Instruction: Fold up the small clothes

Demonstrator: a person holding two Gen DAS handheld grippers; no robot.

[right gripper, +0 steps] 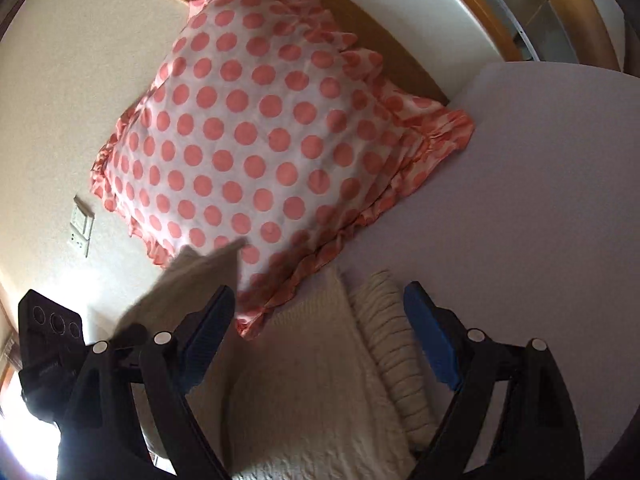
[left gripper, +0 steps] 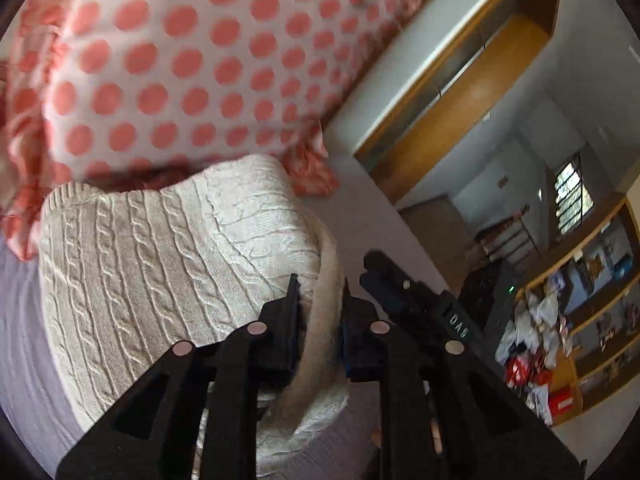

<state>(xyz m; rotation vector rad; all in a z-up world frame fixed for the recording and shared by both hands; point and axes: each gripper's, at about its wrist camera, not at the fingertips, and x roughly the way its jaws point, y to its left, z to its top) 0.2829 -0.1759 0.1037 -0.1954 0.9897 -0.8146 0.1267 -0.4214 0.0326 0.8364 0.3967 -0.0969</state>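
A cream cable-knit sweater (left gripper: 160, 264) lies on the pale lilac bed sheet (left gripper: 24, 320). My left gripper (left gripper: 320, 312) is shut on a fold of the sweater's edge, which bunches between its black fingers. In the right wrist view the same sweater (right gripper: 312, 380) lies below my right gripper (right gripper: 320, 320), whose blue-padded fingers (right gripper: 428, 332) stand wide apart over it, holding nothing. A ribbed cuff or hem (right gripper: 396, 344) lies just inside the right finger. A lifted corner of the sweater (right gripper: 188, 276) rises at the left, blurred.
A white pillow with coral polka dots and a frill (right gripper: 256, 132) lies right behind the sweater; it also fills the top of the left wrist view (left gripper: 180, 60). A cream wall with a switch plate (right gripper: 82, 226) is at the left. Wooden shelves (left gripper: 592, 320) stand across the room.
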